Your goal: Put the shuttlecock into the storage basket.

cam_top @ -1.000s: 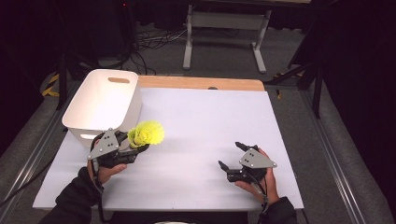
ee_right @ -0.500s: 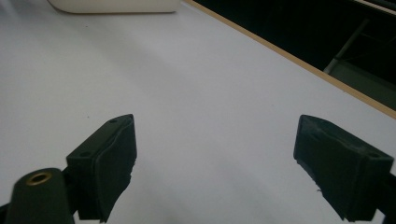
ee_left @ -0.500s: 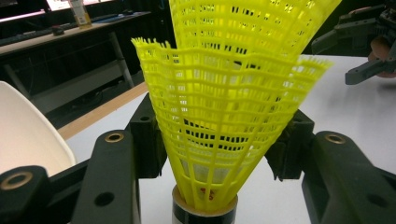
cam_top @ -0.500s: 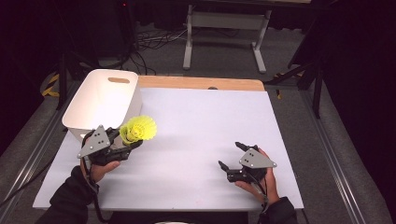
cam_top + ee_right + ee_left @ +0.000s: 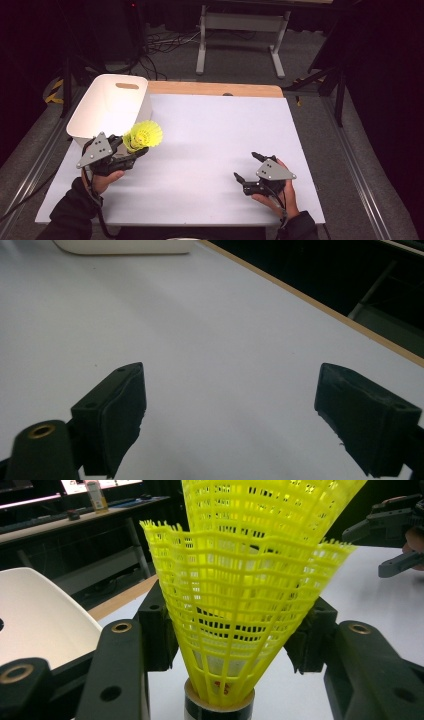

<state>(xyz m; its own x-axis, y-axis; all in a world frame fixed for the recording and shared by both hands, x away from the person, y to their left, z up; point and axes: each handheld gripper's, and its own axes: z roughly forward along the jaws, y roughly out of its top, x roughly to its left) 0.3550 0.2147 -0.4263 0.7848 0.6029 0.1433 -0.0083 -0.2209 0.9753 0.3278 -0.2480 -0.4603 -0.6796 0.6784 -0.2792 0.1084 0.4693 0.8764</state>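
Observation:
A yellow plastic shuttlecock point(image 5: 144, 136) is held off the white table, skirt up and tilted to the right, just in front of the white bin point(image 5: 137, 112). My left gripper point(image 5: 134, 147) is shut on its lower skirt. In the left gripper view the black jaws press both sides of the mesh skirt of the shuttlecock point(image 5: 240, 595), and a second skirt looks nested inside it. The cork base points toward the camera. My right gripper point(image 5: 246, 165) rests low at the table's right front, open with nothing between its pads point(image 5: 120, 405).
The white bin point(image 5: 35, 615) has a handle slot and stands at the table's far left corner. A wooden strip point(image 5: 215, 89) edges the table's far side. Beyond it are a grey metal stand point(image 5: 240, 22) and cables on the floor. The other gripper point(image 5: 395, 525) shows far off.
My left gripper has carried the shuttlecock a little to the left, closer to the bin's front wall. The right gripper has stayed put.

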